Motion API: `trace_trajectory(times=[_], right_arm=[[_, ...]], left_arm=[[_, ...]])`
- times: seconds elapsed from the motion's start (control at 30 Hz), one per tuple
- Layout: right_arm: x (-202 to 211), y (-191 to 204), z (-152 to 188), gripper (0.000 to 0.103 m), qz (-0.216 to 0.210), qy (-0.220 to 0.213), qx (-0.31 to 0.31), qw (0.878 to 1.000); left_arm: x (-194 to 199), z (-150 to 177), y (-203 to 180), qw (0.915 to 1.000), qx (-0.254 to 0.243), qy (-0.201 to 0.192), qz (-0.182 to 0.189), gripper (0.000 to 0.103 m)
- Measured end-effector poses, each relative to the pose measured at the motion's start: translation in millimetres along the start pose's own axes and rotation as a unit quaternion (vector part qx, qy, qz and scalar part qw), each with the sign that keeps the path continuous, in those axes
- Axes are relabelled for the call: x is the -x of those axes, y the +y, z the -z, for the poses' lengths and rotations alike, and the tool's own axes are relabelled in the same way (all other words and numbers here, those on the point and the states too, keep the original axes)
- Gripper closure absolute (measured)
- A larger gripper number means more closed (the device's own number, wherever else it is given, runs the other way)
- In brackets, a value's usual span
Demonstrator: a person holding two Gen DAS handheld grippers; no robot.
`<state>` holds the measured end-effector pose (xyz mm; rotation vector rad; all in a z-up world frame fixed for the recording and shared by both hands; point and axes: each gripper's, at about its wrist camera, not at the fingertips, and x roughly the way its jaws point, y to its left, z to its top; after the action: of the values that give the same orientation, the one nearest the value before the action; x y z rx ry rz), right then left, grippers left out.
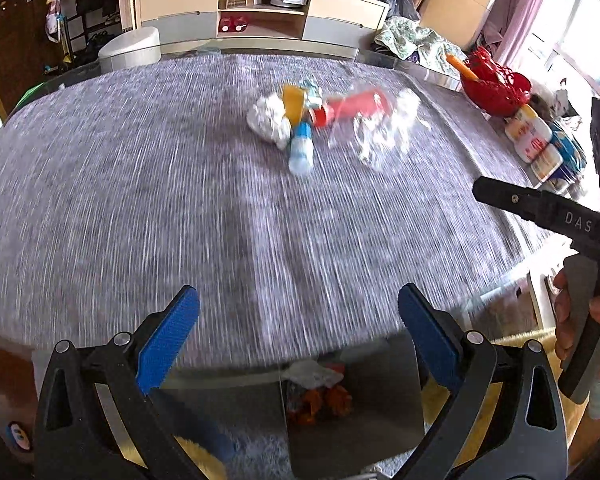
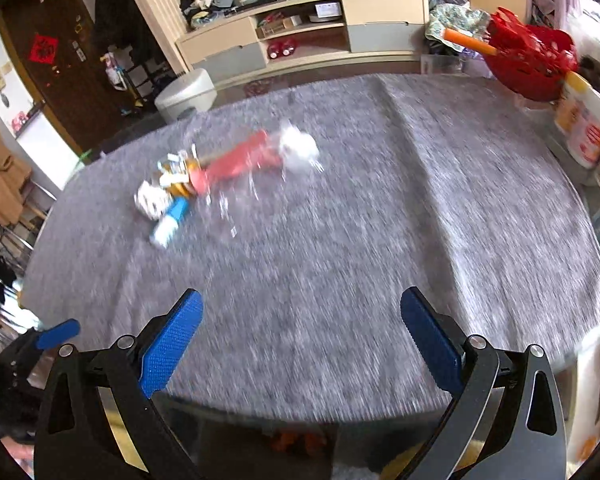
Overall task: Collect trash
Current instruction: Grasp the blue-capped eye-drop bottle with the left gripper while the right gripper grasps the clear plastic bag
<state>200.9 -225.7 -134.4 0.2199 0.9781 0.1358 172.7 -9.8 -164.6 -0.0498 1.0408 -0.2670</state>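
Note:
A heap of trash lies on the grey tablecloth: a crumpled white paper ball, a red tube wrapper, a small blue-and-white bottle, an orange packet and clear crinkled plastic. The right wrist view shows the same heap, with the red tube wrapper and the bottle, left of centre. My left gripper is open over the table's near edge, well short of the heap. My right gripper is open too, with nothing between its fingers. Both views are motion-blurred.
A red basket and white canisters stand at the table's right side. Below the near edge a bin holds some trash. A low cabinet and a white stool stand beyond the table. A hand holds the other tool.

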Motion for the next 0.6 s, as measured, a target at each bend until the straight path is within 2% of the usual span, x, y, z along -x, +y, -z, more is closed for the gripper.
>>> trace_trajectory(times=[0.33, 0.4, 0.47, 0.53, 0.6], right_arm=[[-65, 11, -51, 0.004, 0.001, 0.034, -0.004, 0.999], [-72, 13, -55, 0.004, 0.003, 0.037, -0.002, 0.999], [-79, 13, -58, 0.004, 0.0, 0.042, -0.004, 0.999], [-84, 14, -60, 0.004, -0.004, 0.044, -0.007, 0.999], [-88, 15, -63, 0.004, -0.007, 0.046, -0.008, 0.999]], left_arm=[[-38, -46, -4, 0.9998, -0.021, 0.007, -0.002, 0.01], [-46, -55, -3, 0.9997, -0.021, 0.007, 0.001, 0.015], [-55, -63, -2, 0.9997, -0.019, 0.011, 0.007, 0.027], [-64, -70, -1, 0.9997, -0.016, 0.015, 0.012, 0.034], [-71, -75, 0, 0.9996, -0.016, 0.015, 0.016, 0.036]])
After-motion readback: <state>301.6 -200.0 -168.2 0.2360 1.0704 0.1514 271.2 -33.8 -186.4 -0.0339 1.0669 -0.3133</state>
